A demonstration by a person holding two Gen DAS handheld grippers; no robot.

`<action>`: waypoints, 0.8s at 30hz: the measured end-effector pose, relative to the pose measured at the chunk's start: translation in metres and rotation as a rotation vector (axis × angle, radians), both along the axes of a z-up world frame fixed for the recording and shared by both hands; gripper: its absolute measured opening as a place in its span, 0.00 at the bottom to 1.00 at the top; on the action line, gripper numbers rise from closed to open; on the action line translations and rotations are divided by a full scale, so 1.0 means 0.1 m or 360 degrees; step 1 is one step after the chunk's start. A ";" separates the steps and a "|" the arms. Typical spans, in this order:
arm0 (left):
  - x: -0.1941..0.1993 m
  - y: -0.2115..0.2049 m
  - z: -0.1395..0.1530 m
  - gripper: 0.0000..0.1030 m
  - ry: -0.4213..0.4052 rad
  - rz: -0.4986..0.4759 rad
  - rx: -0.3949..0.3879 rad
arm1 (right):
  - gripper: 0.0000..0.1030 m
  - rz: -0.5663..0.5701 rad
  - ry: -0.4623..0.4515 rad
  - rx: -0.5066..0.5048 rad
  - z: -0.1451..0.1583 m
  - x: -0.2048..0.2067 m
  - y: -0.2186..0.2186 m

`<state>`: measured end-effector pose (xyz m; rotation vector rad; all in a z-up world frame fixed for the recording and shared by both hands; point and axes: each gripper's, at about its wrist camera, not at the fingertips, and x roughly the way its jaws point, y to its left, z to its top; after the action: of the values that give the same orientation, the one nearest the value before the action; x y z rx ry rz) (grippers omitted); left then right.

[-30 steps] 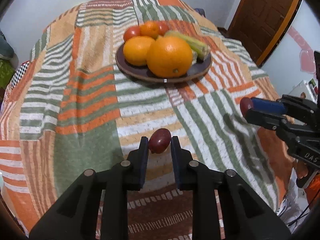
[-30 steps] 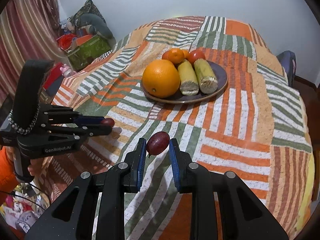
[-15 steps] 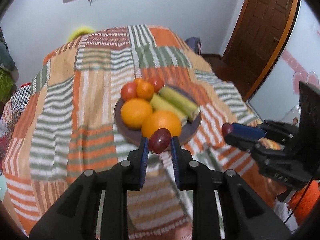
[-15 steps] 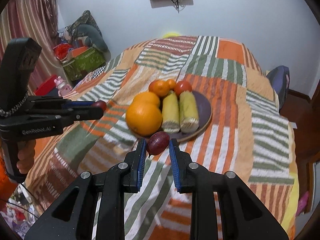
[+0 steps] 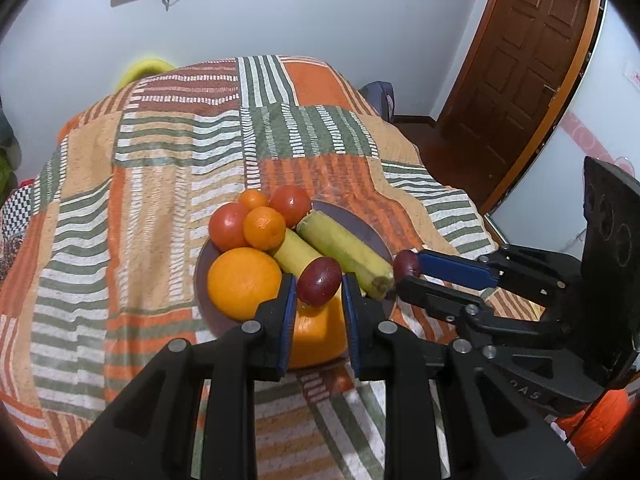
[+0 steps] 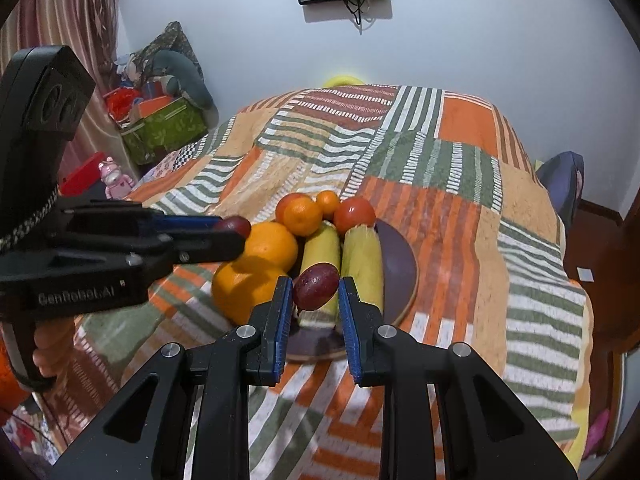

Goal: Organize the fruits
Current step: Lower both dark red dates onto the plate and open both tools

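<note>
Between the blue-padded fingers of the left gripper (image 5: 319,285) sits a small dark red fruit (image 5: 319,286), pinched on both sides and lifted clear of the surface. Just beyond those fingers lies a dark round plate (image 5: 370,236) on a bed covered by a patchwork bedspread (image 5: 152,168) of orange, green and white stripes. On the plate are two large oranges (image 5: 244,282), two small tangerines (image 5: 264,227), two tomatoes (image 5: 228,225) and two pale yellow-green corn cobs (image 5: 344,250) lying side by side. To the right of the left fingers, the right gripper (image 6: 315,286) reaches in from the side; its fingers hold a second dark red fruit (image 6: 316,286) in the same narrow, closed pinch, poised above the near ends of the corn cobs. Seen from the right gripper, the left one comes in from the left, with a person's hand (image 6: 50,344) wrapped round its handle. Beyond the bed stand a white wall and a wooden door (image 5: 524,60).
</note>
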<state>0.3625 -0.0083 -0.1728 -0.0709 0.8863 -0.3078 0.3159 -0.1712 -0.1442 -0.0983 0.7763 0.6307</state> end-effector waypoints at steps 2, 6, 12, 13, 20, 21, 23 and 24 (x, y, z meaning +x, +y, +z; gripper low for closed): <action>0.06 -0.01 -0.03 0.22 0.0004 0.0004 -0.0005 | 0.21 -0.0004 -0.0002 -0.0006 -0.03 0.06 0.03; 0.19 -0.01 -0.11 0.22 0.0037 0.0013 -0.0028 | 0.21 -0.0006 0.0018 -0.0008 -0.10 0.16 0.06; 0.31 -0.04 -0.24 0.22 0.0074 0.0023 0.0006 | 0.21 -0.0014 0.0052 -0.0021 -0.21 0.27 0.08; 0.33 -0.03 -0.25 0.22 0.0081 0.0029 0.0005 | 0.21 -0.0014 0.0055 -0.0021 -0.22 0.30 0.08; 0.39 -0.02 -0.37 0.22 0.0137 0.0073 0.0008 | 0.21 -0.0031 0.0090 -0.0016 -0.29 0.35 0.10; 0.39 -0.02 -0.38 0.22 0.0140 0.0076 0.0009 | 0.21 -0.0034 0.0100 -0.0011 -0.31 0.35 0.10; 0.39 -0.03 -0.38 0.22 0.0139 0.0081 0.0007 | 0.21 -0.0042 0.0091 -0.0010 -0.31 0.33 0.10; 0.39 -0.03 -0.38 0.22 0.0139 0.0077 0.0007 | 0.21 -0.0042 0.0093 -0.0011 -0.31 0.35 0.11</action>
<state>0.4011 -0.0113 -0.2110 -0.1021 0.9707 -0.2587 0.3506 -0.1606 -0.1751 -0.0760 0.8351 0.6079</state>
